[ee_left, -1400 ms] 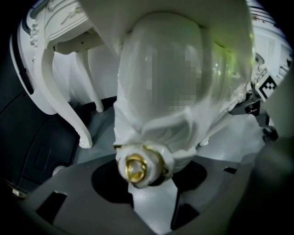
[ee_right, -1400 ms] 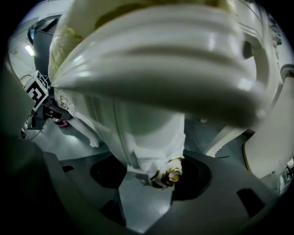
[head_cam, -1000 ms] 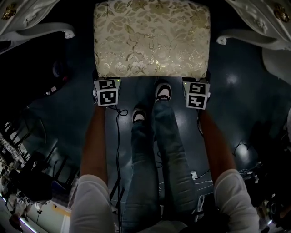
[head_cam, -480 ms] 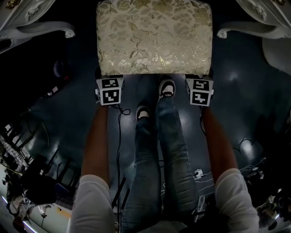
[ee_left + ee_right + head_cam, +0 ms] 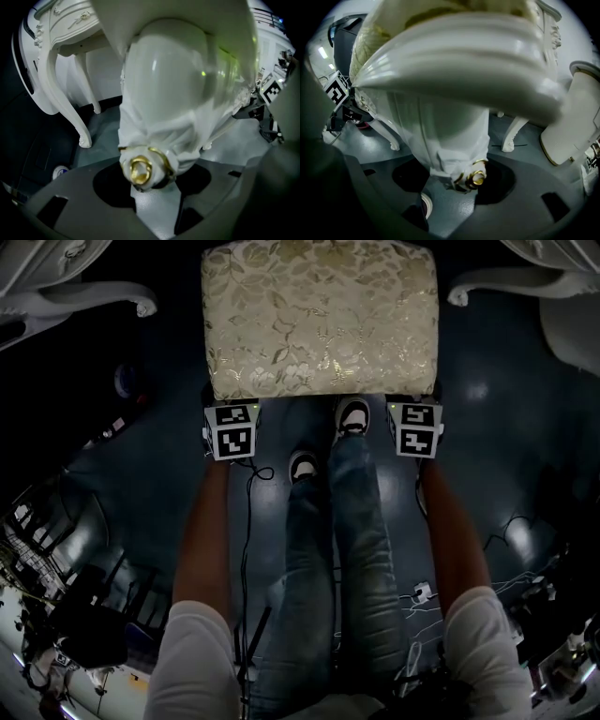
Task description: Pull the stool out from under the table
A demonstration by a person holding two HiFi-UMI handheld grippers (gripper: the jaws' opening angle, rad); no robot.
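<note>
The stool (image 5: 321, 315) has a gold floral cushion and white legs, and stands on the dark floor between the table's curved white legs (image 5: 103, 301). My left gripper (image 5: 231, 411) is at the stool's near left corner. My right gripper (image 5: 416, 409) is at its near right corner. Their tips are hidden under the cushion's edge. In the left gripper view a white stool leg with a gold ring (image 5: 161, 108) fills the space between the jaws. The right gripper view shows the other near leg (image 5: 450, 136) held the same way.
The person's shoes (image 5: 352, 416) and jeans stand between the two grippers, just short of the stool. Another curved white table leg (image 5: 497, 282) and a white panel (image 5: 574, 334) are at the right. Cables (image 5: 246, 521) trail over the floor behind the left gripper.
The stool and both grippers have slid a little toward me together. The table's legs have drawn away toward the top of the view.
</note>
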